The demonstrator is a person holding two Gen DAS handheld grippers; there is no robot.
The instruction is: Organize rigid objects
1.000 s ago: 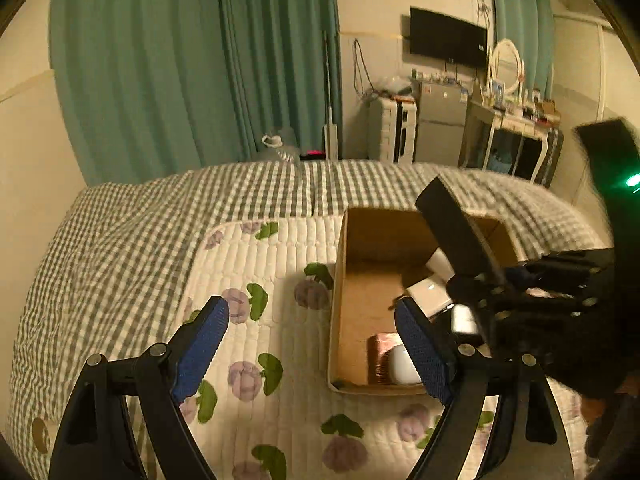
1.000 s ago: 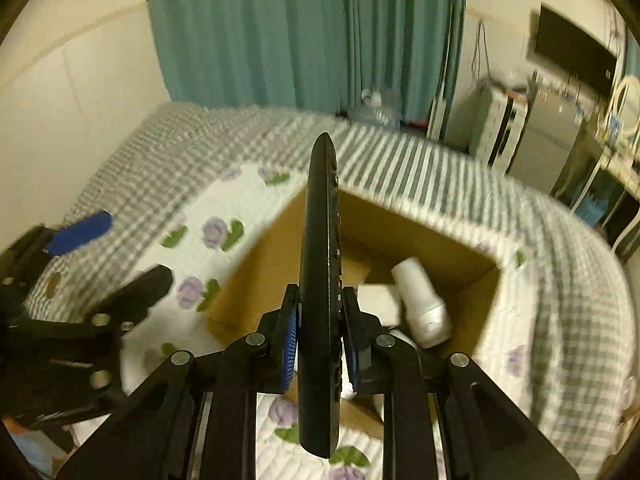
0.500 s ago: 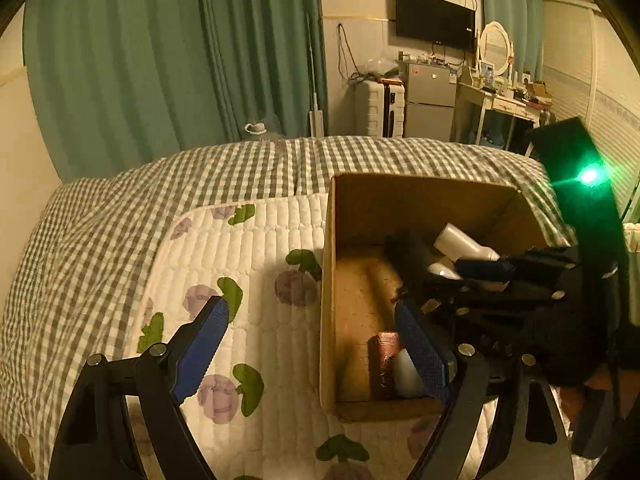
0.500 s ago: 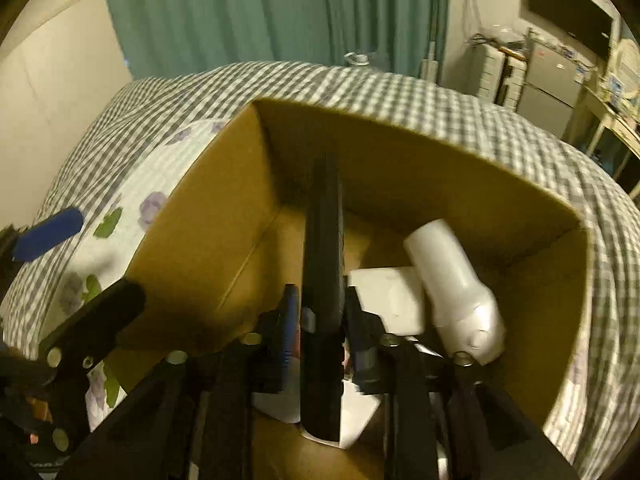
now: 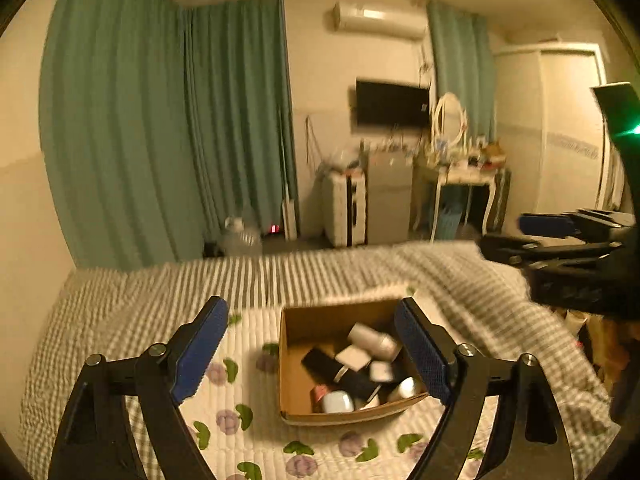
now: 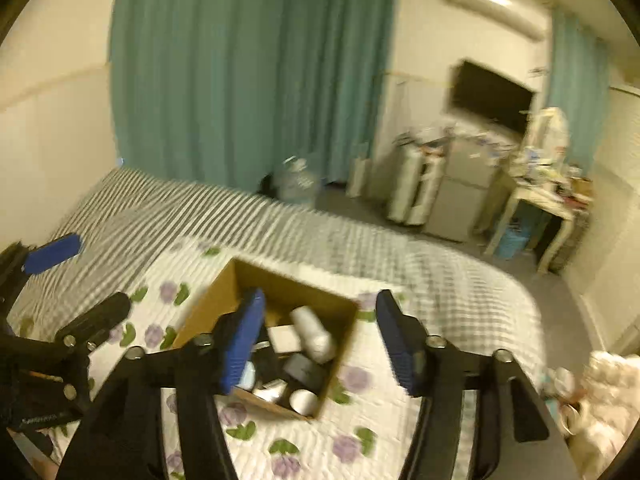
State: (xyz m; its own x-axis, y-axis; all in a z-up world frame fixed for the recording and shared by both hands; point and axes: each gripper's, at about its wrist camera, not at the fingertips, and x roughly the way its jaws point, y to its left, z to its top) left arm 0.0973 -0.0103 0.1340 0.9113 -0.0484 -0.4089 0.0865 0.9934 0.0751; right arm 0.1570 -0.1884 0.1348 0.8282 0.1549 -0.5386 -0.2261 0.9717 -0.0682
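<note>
A brown cardboard box point(image 5: 288, 368) point(image 6: 200, 316) sits on the floral quilt on the bed. Inside lie a black remote point(image 5: 340, 372), a white bottle point(image 5: 372, 340) point(image 6: 314, 334), a white block point(image 5: 352, 357), a small white case point(image 5: 338, 402) and other small items. My left gripper point(image 5: 312, 348) is open and empty, held high above the box. My right gripper point(image 6: 320, 344) is open and empty, also high above the box; it shows at the right edge of the left wrist view point(image 5: 560, 240).
The white floral quilt point(image 5: 240, 432) lies over a checked bedspread point(image 5: 360, 276). Green curtains point(image 5: 160, 140), a wall TV point(image 5: 392, 103), a small fridge point(image 5: 388, 196), a cluttered desk point(image 5: 468, 172) and a water jug point(image 6: 298, 180) stand beyond the bed.
My right gripper lowered the black remote into the box, let go of it, opened and pulled up and back. Both grippers have risen well above the box.
</note>
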